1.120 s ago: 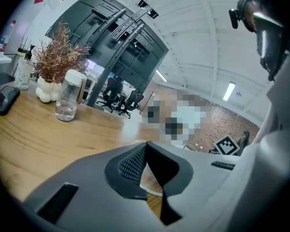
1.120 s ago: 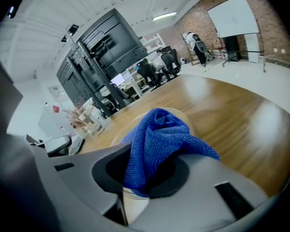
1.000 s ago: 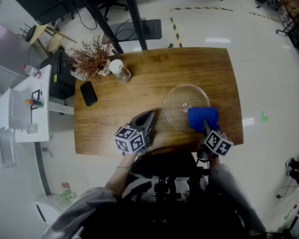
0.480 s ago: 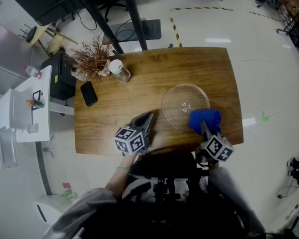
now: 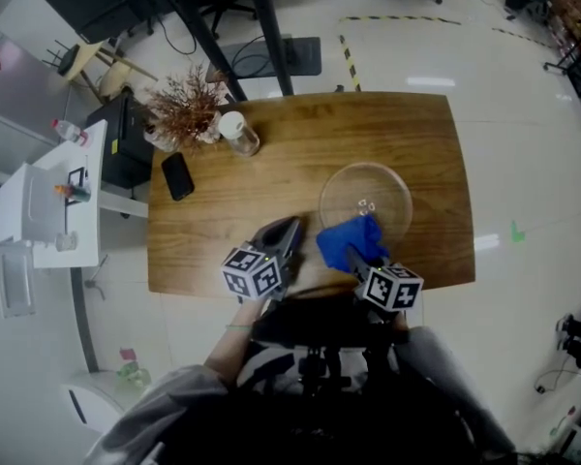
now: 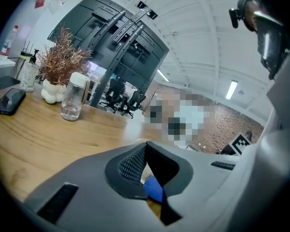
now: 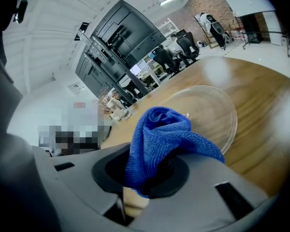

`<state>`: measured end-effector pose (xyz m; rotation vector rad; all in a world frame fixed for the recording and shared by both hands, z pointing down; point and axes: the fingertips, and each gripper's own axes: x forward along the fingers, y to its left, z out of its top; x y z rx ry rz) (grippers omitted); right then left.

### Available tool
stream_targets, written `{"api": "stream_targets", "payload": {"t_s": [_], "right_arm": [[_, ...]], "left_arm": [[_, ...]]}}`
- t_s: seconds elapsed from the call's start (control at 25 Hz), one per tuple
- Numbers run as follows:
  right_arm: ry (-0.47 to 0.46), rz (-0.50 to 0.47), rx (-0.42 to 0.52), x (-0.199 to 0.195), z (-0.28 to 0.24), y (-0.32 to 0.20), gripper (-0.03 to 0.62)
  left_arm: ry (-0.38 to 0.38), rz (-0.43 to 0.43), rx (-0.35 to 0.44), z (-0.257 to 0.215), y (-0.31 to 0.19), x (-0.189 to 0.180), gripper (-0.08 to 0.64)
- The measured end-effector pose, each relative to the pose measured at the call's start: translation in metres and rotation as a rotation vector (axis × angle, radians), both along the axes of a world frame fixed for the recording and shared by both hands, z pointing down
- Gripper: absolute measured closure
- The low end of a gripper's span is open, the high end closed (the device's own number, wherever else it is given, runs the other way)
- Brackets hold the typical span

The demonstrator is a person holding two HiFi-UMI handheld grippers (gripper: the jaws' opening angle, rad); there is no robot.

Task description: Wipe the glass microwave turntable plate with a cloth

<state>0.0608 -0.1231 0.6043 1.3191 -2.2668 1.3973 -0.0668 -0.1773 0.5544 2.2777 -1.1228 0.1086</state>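
The clear glass turntable plate [image 5: 378, 187] lies on the right half of the wooden table [image 5: 271, 187]; in the right gripper view the plate [image 7: 210, 112] sits just beyond the jaws. My right gripper [image 5: 353, 253] is shut on a bunched blue cloth [image 5: 347, 240], which hangs over the plate's near left rim. That cloth [image 7: 159, 141] fills the right gripper's jaws [image 7: 152, 173]. My left gripper [image 5: 283, 232] rests near the table's front edge, left of the plate, its jaws [image 6: 145, 170] closed with nothing held; a bit of blue cloth [image 6: 153, 190] shows past them.
A black phone [image 5: 177, 175], a lidded glass jar [image 5: 237, 134] and a pot of dried twigs [image 5: 186, 109] stand at the table's far left. A white side table [image 5: 48, 201] is off to the left, with black frame legs [image 5: 261, 27] behind.
My right gripper has carried the blue cloth leftward, from the plate's near right rim to its near left rim. The left gripper has stayed put.
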Motion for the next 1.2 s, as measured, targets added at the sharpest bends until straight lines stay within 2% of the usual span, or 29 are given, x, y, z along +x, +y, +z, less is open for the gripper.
{"api": "stream_targets", "payload": {"t_s": [0.32,0.48,0.6,0.84,1.0,1.2], "right_arm": [[0.048,0.254,-0.055,0.084,0.011,0.006,0.514],[0.069,0.391,-0.066,0.13,0.013,0.021,0.514],[0.079,0.45,-0.08,0.149,0.018,0.034,0.514],[0.072,0.471,-0.053,0.149,0.009,0.037,0.514],[0.07,0.447,0.061,0.141,-0.021,0.025,0.514],[0.055,0.406,0.226,0.13,-0.068,0.0,0.514]], "left_arm": [[0.005,-0.014,-0.008,0.003,0.001,-0.005,0.56],[0.003,0.011,-0.013,0.006,0.001,0.004,0.56],[0.001,0.039,-0.018,0.008,0.001,0.013,0.56],[0.001,0.078,-0.015,0.005,0.001,0.026,0.56],[0.011,0.089,-0.011,-0.001,0.0,0.029,0.56],[0.044,0.093,0.031,-0.024,-0.007,0.033,0.56]]}}
